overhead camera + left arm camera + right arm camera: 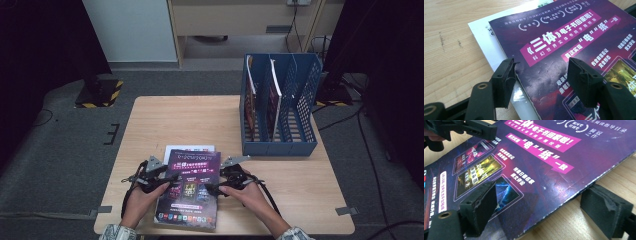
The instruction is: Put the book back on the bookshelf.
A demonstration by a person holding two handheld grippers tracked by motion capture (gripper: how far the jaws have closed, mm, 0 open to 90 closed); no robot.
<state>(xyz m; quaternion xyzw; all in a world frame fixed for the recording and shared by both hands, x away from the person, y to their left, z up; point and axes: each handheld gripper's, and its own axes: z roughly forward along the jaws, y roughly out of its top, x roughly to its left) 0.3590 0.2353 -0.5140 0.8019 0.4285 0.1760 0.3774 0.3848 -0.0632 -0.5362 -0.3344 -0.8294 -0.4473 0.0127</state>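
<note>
A purple magazine (190, 185) (564, 37) (536, 157) lies at the table's front on top of a white booklet (190, 148) (481, 32). My left gripper (167, 180) (541, 75) is open and straddles the magazine's left edge: one jaw rests beside the edge over the white booklet, the other hovers over the cover. My right gripper (212, 187) (544, 205) is open at the magazine's right edge. One of its jaws stands above the cover and the other sits on the wood just outside the slightly raised edge. The left gripper (474, 128) also appears across the cover in the right gripper view.
A blue three-slot file rack (280, 105) stands at the back right of the wooden table (175, 120), with a magazine (250, 95) upright in its left slot and another (274, 95) in the middle. Bare wood stretches behind the magazine. The table's front edge is close to the hands.
</note>
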